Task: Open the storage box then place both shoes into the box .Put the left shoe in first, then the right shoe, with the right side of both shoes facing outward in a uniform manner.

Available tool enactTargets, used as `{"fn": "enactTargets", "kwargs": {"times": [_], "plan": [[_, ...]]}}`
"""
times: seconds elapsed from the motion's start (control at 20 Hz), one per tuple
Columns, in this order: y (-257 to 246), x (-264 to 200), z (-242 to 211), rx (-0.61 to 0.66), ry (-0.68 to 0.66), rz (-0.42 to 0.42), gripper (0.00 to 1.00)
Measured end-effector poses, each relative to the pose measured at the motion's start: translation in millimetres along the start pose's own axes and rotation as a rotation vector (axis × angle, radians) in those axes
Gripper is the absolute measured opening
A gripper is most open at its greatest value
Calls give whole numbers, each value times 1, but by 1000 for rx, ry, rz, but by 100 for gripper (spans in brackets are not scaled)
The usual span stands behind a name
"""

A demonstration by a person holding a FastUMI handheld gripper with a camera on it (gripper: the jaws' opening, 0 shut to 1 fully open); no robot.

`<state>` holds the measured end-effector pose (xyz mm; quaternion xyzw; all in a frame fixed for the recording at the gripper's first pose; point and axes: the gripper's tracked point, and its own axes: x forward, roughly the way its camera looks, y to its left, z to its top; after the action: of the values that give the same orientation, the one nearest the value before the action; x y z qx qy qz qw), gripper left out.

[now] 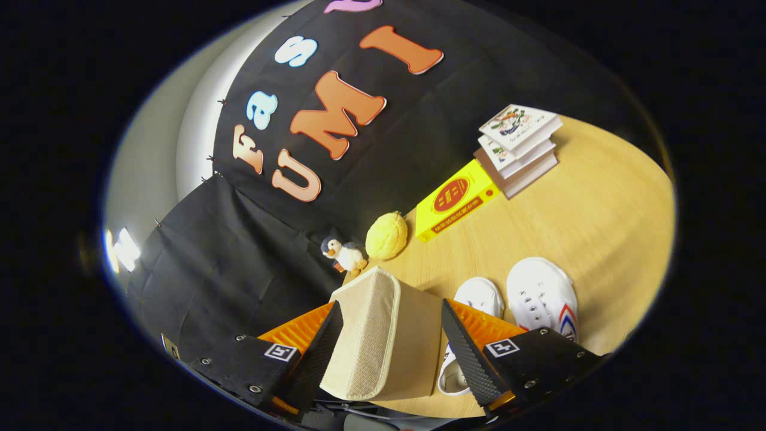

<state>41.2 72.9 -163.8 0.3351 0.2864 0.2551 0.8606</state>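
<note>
Wooden table (598,197) carries everything. Beige fabric box (383,335) sits between the fingers (323,353), gripper (389,350) spread, not clamping as far as I can tell. Looks light and floppy, so grab the lid's stitched edge. Two white shoes (541,293) sit beside it, mid-table.

The storage box (383,335) sits at the near edge of the table (598,227), betw. the gripper (392,344) fingers, which stand wide apart on either side of it. Two shoes lie side by side just right of the box: one shoe (476,299) partly behind the right finger, other shoe (541,296) further right. Along the back edge by the booth wall, L to R: toy penguin (344,254), round plush (386,235), flat box (456,200), then a book stack (519,146) twd. the far corner.
</note>
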Motion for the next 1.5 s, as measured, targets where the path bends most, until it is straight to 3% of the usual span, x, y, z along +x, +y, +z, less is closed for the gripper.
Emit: {"fn": "enactTargets", "kwargs": {"times": [0.4,0.75,0.95,1.2,1.25,1.3,1.4,1.5], "plan": [[12,49,-66,192,180,83,98],[23,63,-91,380,247,152,95],[21,59,-81,464,217,175,75],[33,38,-55,482,158,216,29],[32,37,-49,454,137,183,24],[29,36,-43,419,106,140,10],[48,31,-32,368,81,132,0],[87,20,-15,360,74,203,1]]}}
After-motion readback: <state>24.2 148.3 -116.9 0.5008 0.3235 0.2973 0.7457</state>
